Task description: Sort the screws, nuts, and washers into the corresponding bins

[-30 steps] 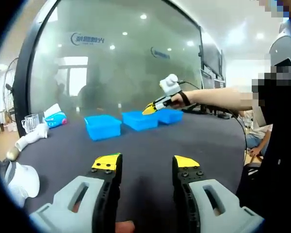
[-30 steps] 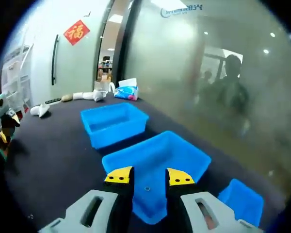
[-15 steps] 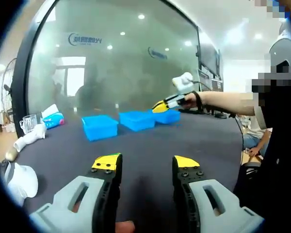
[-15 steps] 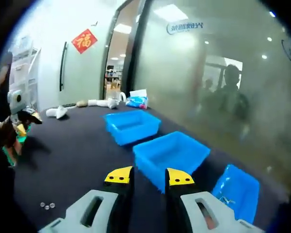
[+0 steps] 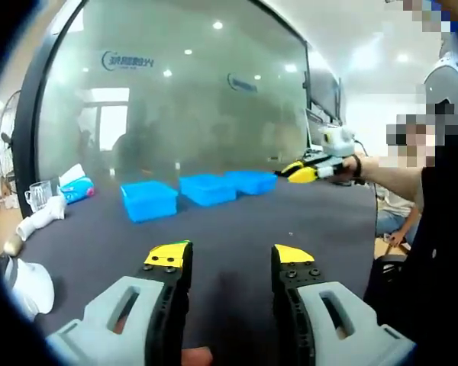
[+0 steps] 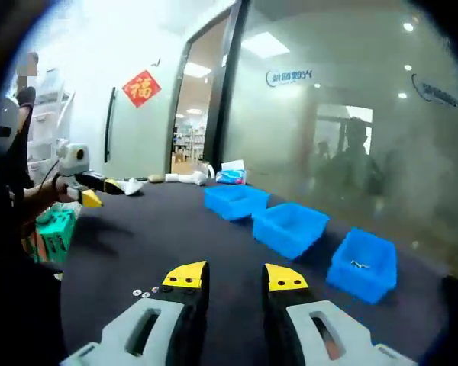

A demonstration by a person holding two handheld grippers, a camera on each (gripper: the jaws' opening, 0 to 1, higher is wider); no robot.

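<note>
Right gripper (image 6: 227, 274) up close, fingers a little apart, holding nothing. Just left of those fingers, a few tiny washers (image 6: 146, 290) on the dark table (image 6: 214, 244); too small to tell which way they lie. Nearer to the right gripper than the left, by the look of it. Left gripper (image 5: 227, 255) open too, empty, over bare table. Farther off, three blue bins (image 6: 290, 227) in a row, the last bin (image 6: 362, 264) with small parts inside. Behind, a glass wall (image 6: 343, 114).

The right gripper (image 5: 299, 171) has drawn back from the blue bins (image 5: 206, 189), fingers empty.
</note>
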